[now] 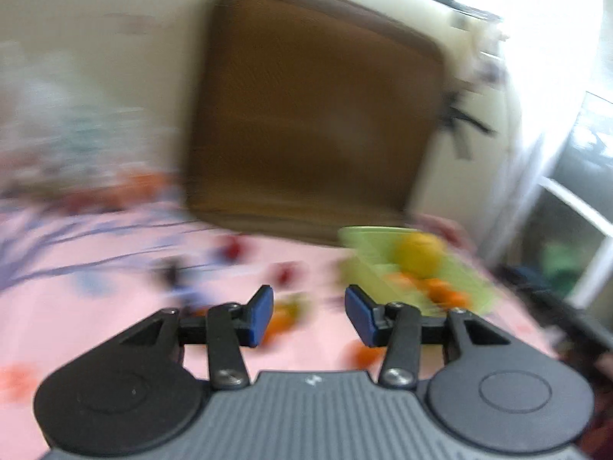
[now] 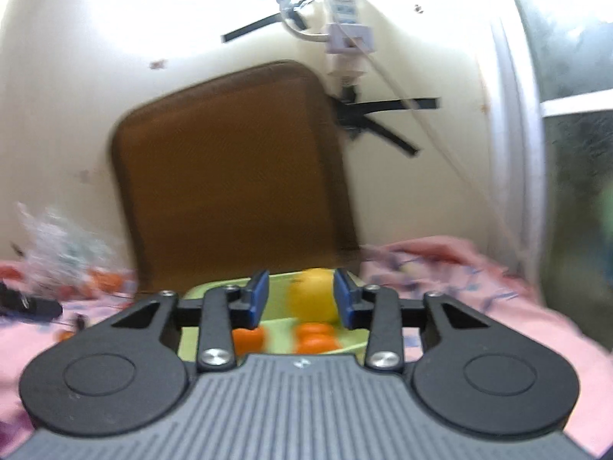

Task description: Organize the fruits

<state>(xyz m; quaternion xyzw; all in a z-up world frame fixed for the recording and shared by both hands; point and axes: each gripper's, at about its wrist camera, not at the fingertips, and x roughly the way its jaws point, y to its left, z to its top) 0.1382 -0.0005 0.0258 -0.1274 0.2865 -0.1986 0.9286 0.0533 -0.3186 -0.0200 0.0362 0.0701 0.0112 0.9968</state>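
A light green tray (image 1: 367, 233) lies on the pink cloth, right of centre in the blurred left wrist view. It holds a yellow fruit (image 1: 417, 255) and some oranges (image 1: 440, 291). My left gripper (image 1: 309, 316) is open over the cloth, left of the tray, with nothing between its pads. One loose orange (image 1: 283, 320) lies just beyond its left finger and another (image 1: 364, 352) near its right finger. My right gripper (image 2: 302, 301) is open above the green tray (image 2: 189, 341). The yellow fruit (image 2: 312, 295) shows between its pads, and oranges (image 2: 314, 339) lie below.
A brown board (image 1: 314, 115) leans on the cream wall behind the tray. A clear plastic bag (image 2: 57, 249) with more oranges (image 2: 107, 280) lies at the left, beside a black object (image 2: 30, 308). Cables (image 2: 345, 19) are taped to the wall, and a window (image 2: 574, 76) is at the right.
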